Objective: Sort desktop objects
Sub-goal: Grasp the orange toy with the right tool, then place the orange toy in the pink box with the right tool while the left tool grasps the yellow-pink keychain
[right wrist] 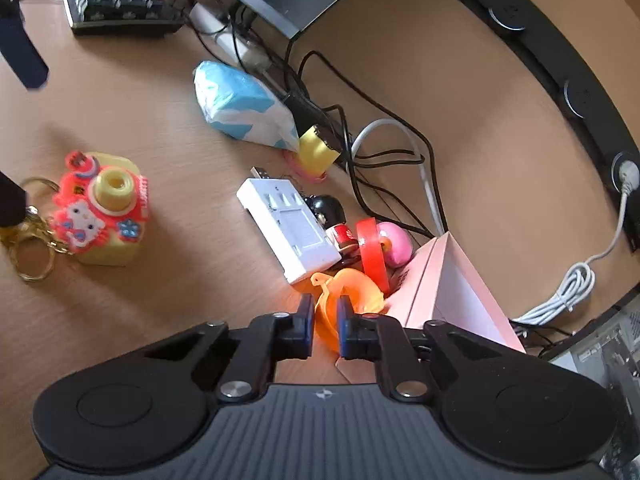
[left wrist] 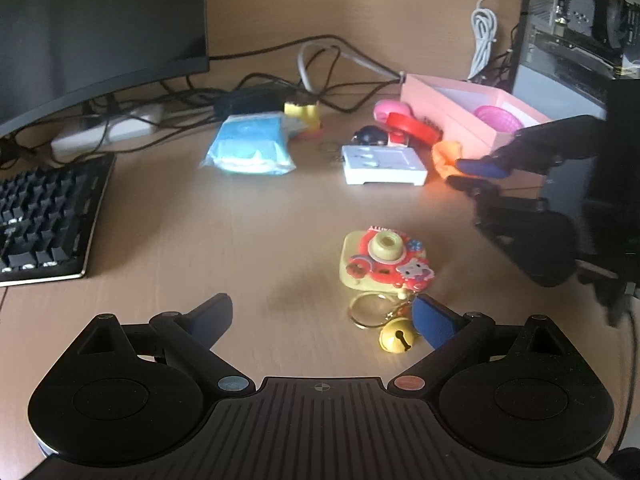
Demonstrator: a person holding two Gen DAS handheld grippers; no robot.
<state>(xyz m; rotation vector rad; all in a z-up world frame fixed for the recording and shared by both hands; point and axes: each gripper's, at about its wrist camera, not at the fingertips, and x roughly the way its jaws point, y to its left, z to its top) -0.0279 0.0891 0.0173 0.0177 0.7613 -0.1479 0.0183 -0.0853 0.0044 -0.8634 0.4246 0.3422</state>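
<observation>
My right gripper is shut on a soft orange funnel-shaped piece, just beside the open pink box. In the left wrist view that gripper reaches in from the right, with the orange piece at its tips next to the pink box. My left gripper stands wide open low over the desk. A yellow and red toy-camera keychain lies just ahead of its right finger, and the keychain's gold bell rests beside that finger. The same keychain shows at the left of the right wrist view.
A white flat adapter, a red ring, a pink round toy and a blue tissue pack lie behind, among tangled cables. A keyboard and monitor fill the left; a computer case stands right.
</observation>
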